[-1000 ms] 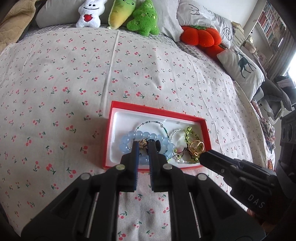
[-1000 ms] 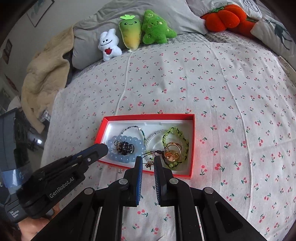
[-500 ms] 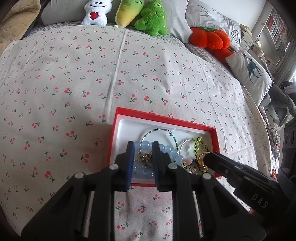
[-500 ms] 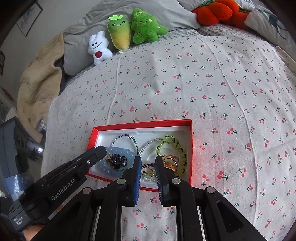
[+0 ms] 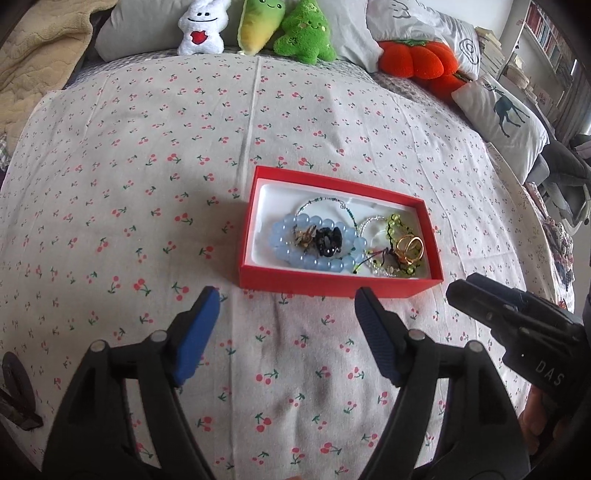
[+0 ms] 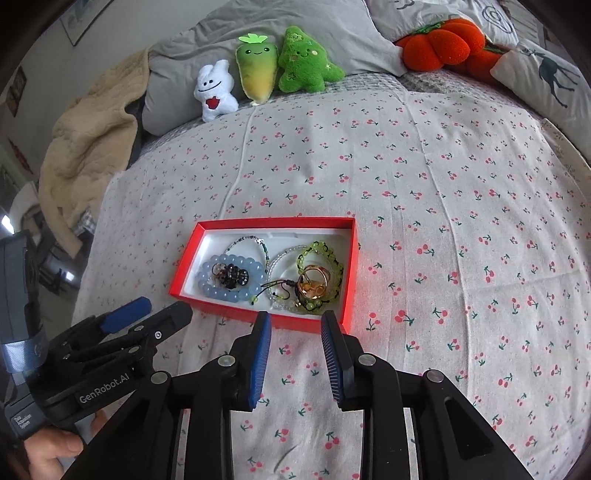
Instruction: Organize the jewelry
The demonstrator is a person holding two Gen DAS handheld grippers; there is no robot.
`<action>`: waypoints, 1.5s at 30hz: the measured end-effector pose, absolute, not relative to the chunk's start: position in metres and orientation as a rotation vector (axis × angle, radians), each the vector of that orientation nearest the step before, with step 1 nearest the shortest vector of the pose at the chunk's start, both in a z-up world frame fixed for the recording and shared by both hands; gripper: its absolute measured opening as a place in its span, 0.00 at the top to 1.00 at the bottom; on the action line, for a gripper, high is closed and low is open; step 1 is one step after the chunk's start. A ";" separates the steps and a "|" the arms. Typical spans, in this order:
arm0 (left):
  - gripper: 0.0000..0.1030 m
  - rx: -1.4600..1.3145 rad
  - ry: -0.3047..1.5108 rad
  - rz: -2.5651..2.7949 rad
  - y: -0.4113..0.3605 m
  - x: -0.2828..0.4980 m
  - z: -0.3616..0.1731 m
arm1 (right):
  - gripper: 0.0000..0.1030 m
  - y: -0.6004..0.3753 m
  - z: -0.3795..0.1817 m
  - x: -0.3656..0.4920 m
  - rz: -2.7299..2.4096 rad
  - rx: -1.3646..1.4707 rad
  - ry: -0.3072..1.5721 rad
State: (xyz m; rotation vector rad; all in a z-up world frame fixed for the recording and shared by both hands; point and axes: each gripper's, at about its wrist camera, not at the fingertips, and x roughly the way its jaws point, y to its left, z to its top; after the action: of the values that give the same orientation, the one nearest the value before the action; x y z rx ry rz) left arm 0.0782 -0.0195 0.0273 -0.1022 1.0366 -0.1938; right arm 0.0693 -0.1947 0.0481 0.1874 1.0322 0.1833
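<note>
Now left tongs (image 5: pixel 284 301) opening wide, right tongs (image 6: pixel 295 325) opening narrower, both empty

Cherry-print bedspread (image 5: pixel 295 110), grey pillows (image 6: pixel 295 18), bookshelf (image 5: pixel 546 33)

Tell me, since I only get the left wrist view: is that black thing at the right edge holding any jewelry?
Observer: No. The right wrist view shows the right tool with its jaws opening and nothing between them, just short of the red box.
Operator: Who holds the tool I'm looking along?
Observer: A person's hand, low in the right wrist view, wraps the handle of the left tool.
Operator: Anything on the wall beside the bed?
Observer: A framed picture hangs there, above the beige blanket.
</note>
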 end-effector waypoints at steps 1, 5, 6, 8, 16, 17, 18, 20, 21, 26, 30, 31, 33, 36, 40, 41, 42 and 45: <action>0.23 -0.096 1.045 -0.191 -0.019 0.073 0.026 | 0.50 -0.194 0.048 0.064 0.183 0.167 1.030; 0.15 -0.059 1.060 -0.185 -0.019 0.053 0.023 | 0.37 -0.196 0.045 0.043 0.172 0.109 1.030; 0.12 -0.042 1.061 -0.182 -0.019 0.048 0.023 | 0.34 -0.198 0.043 0.038 0.168 0.105 1.039; 0.02 -0.009 1.054 -0.171 -0.018 0.037 0.023 | 0.29 -0.200 0.040 0.029 0.152 0.099 1.058; 0.01 0.117 1.062 -0.115 -0.019 0.003 0.012 | 0.04 -0.196 0.033 -0.002 0.080 0.071 1.070; 0.01 0.114 1.064 -0.111 -0.019 0.000 0.011 | 0.01 -0.194 0.031 -0.005 0.072 0.061 1.075; 0.01 0.106 1.070 -0.105 -0.018 -0.002 0.008 | 0.01 -0.192 0.030 -0.007 0.064 0.053 1.078; 0.01 0.094 1.079 -0.092 -0.017 -0.004 0.004 | 0.01 -0.188 0.026 -0.010 0.054 0.050 1.087; 0.01 0.095 1.080 -0.083 -0.016 -0.004 0.002 | 0.01 -0.186 0.025 -0.011 0.053 0.053 1.094; 0.01 0.101 1.073 -0.049 -0.016 -0.004 0.000 | 0.01 -0.179 0.017 -0.009 0.047 0.047 1.119; 0.01 0.097 1.067 -0.040 -0.015 -0.003 0.001 | 0.01 -0.180 0.015 -0.007 0.035 0.046 1.121; 0.01 0.095 1.066 -0.039 -0.015 -0.002 0.001 | 0.01 -0.181 0.015 -0.006 0.032 0.047 1.122; 0.01 0.092 1.067 -0.038 -0.015 -0.002 0.001 | 0.01 -0.182 0.013 -0.005 0.027 0.048 1.126; 0.01 0.089 1.070 -0.038 -0.015 -0.001 0.001 | 0.01 -0.184 0.011 -0.004 0.022 0.049 1.135; 0.01 0.089 1.070 -0.039 -0.014 -0.001 0.001 | 0.01 -0.184 0.009 -0.005 0.028 0.051 1.146; 0.01 0.088 1.070 -0.039 -0.014 -0.001 0.001 | 0.01 -0.184 0.009 -0.005 0.030 0.050 1.145; 0.01 0.088 1.069 -0.039 -0.014 -0.001 0.001 | 0.01 -0.183 0.010 -0.005 0.030 0.049 1.144; 0.01 0.091 1.070 -0.043 -0.015 -0.001 0.001 | 0.01 -0.183 0.010 -0.006 0.030 0.046 1.142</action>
State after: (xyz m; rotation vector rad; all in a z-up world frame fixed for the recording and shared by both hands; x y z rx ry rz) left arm -0.0006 -0.0153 0.0015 0.0913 1.0698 -0.0427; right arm -0.0058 -0.1829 0.0099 0.0458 1.1418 0.0304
